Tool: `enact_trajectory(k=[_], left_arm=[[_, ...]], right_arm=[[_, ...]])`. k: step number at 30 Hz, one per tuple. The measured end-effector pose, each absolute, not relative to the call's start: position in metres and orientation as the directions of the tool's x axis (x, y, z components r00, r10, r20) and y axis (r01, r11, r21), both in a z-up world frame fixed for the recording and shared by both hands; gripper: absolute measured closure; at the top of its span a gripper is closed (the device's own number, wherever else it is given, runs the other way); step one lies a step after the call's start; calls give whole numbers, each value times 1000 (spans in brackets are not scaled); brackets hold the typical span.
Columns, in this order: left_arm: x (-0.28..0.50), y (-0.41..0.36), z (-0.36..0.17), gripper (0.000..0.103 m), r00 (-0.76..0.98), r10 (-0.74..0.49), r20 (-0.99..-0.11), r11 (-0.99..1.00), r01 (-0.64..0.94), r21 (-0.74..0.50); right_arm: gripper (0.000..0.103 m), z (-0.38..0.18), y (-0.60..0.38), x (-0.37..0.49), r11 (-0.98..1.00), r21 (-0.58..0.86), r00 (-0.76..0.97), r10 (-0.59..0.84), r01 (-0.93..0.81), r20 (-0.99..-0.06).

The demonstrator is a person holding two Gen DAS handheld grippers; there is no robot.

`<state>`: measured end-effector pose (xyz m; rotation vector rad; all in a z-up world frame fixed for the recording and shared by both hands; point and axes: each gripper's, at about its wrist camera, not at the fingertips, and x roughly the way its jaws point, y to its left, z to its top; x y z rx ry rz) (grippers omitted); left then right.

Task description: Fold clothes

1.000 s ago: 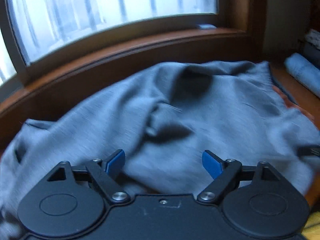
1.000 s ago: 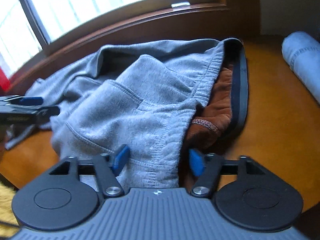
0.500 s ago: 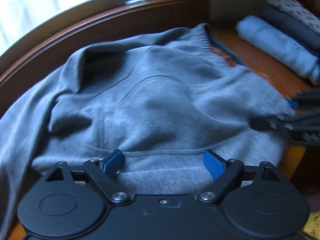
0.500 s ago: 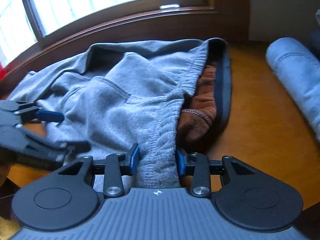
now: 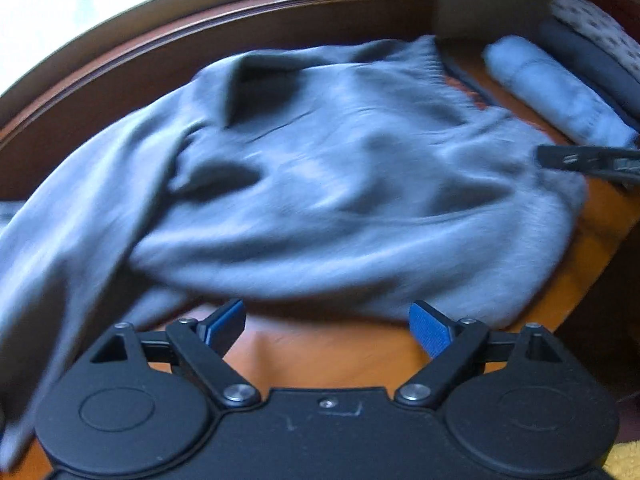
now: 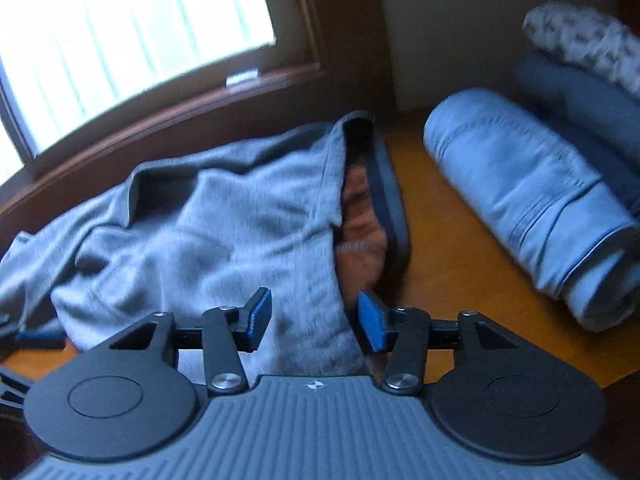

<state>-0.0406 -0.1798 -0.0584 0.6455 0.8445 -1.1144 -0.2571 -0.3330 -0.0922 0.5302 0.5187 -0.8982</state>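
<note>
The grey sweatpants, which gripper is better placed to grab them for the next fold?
Probably the right gripper: the sweatpants' edge lies between its opening jaws, not yet pinched. The left gripper is open over bare table, just short of the fabric.

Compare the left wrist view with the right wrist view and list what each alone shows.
Left wrist only: the grey fleece garment's long trailing part and bare wooden tabletop between the open left hand-held gripper.

Right wrist only: the rust-orange lining inside the garment, whose edge lies between the right hand-held gripper as its jaws open.

Both: the rolled light-blue denim, stacked folded clothes, window sill.
</note>
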Motion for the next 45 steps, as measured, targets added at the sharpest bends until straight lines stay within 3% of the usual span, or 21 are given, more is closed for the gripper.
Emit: enact_trajectory(k=[12, 21, 26, 35, 40, 45], left_arm=[[66, -72, -45, 15, 307, -513, -802, 448, 892, 54], [146, 17, -49, 15, 357, -484, -799, 536, 842, 52], [171, 41, -53, 15, 354, -481, -802, 580, 815, 12], [178, 89, -49, 15, 453, -454, -768, 605, 789, 108], [178, 112, -42, 14, 541, -370, -755, 678, 713, 179], [181, 121, -41, 14, 578, -346, -740, 738, 654, 166]], right_arm=[[31, -51, -225, -155, 648, 124, 619, -628, 752, -471], [31, -70, -135, -44, 764, 240, 741, -415, 599, -529], [31, -69, -115, -12, 814, 171, 728, -376, 555, -573], [31, -83, -146, 12, 777, 274, 716, -298, 566, -632], [31, -94, -163, 17, 759, 305, 694, -255, 575, -673], [30, -110, -183, 12, 768, 378, 747, -189, 517, -637]])
